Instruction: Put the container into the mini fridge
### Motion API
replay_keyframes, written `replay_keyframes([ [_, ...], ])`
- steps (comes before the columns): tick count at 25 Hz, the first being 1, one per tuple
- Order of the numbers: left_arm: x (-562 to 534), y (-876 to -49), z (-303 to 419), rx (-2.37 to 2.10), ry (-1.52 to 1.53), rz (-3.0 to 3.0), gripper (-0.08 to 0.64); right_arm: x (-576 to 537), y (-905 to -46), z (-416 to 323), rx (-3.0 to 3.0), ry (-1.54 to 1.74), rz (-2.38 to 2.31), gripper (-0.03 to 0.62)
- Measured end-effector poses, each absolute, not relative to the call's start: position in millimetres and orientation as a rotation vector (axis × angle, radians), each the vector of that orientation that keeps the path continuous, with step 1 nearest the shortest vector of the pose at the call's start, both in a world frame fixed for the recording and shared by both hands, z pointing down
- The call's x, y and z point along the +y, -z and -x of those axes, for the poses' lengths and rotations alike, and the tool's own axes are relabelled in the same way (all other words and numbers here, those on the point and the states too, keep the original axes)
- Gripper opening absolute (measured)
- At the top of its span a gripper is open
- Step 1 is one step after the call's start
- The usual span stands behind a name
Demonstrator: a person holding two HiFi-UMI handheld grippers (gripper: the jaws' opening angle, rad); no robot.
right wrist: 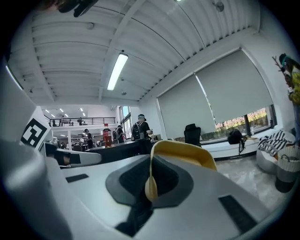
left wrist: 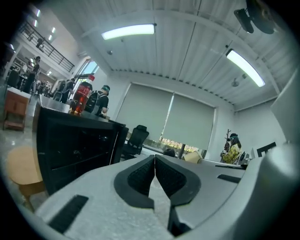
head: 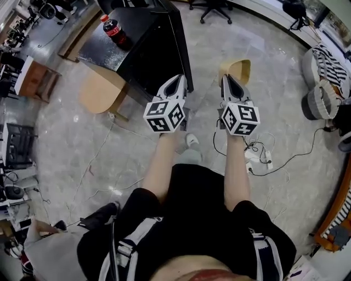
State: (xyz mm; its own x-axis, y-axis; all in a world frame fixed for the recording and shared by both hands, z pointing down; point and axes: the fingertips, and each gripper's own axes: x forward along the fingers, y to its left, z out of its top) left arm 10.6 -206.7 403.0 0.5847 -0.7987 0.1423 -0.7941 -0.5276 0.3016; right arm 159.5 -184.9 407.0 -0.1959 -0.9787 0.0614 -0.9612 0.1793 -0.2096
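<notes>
Close to the person's feet, a white power strip (head: pixel 258 156) lies on the marbled floor (head: pixel 77 142) to the right, with cables looped around it. A thin cable also trails across the floor on the left. A light shoe (head: pixel 191 140) shows between the two forearms.

Further out, a round wooden stool (head: pixel 102 90) stands just beside the near left corner of the black mini fridge (head: pixel 143 49). A cola bottle (head: pixel 113 29) stands upright on top of the fridge. I cannot tell whether the fridge door is open. To the right, well apart from the fridge, are two woven baskets (head: pixel 321 99). An office chair (head: pixel 215 7) stands at the far edge of the room.

Both bare forearms reach forward side by side, roughly parallel, with the marker cubes facing up toward the head camera. The left gripper (head: pixel 176 80) has its jaws pressed together with nothing between them. Its tips lie at the fridge's near right corner, between the fridge and the other gripper.

The right gripper (head: pixel 227 80) is clamped on the thin rim of the yellow container (head: pixel 237 68). The container is held out past the jaw tips, above the floor, to the right of the fridge and apart from it.
</notes>
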Motion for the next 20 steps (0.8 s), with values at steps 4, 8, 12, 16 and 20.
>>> replay_keyframes([
  [4,-267.6,-421.7,-10.1,-1.304,-0.027,-2.448,0.01,-247.9,-426.3,-160.8,2.347,0.372,1.94,0.018],
  [8,-319.2,-433.3,-17.5,-1.298,-0.053,-2.447,0.01,-294.0,-435.4,-165.7,2.326,0.39,1.947,0.018],
  [12,-342.8,-447.0,-25.0,-1.269,-0.072,-2.433,0.011,-320.9,-449.7,-177.3,2.323,0.441,1.974,0.018],
  [16,-362.6,-443.2,-16.9,-1.316,-0.041,-2.395,0.011,-345.4,-440.8,-175.7,2.375,0.437,1.929,0.018],
  [20,-374.2,-445.8,7.2,-1.401,-0.017,-2.329,0.011,-369.2,-440.9,-141.3,2.507,0.441,1.82,0.018],
])
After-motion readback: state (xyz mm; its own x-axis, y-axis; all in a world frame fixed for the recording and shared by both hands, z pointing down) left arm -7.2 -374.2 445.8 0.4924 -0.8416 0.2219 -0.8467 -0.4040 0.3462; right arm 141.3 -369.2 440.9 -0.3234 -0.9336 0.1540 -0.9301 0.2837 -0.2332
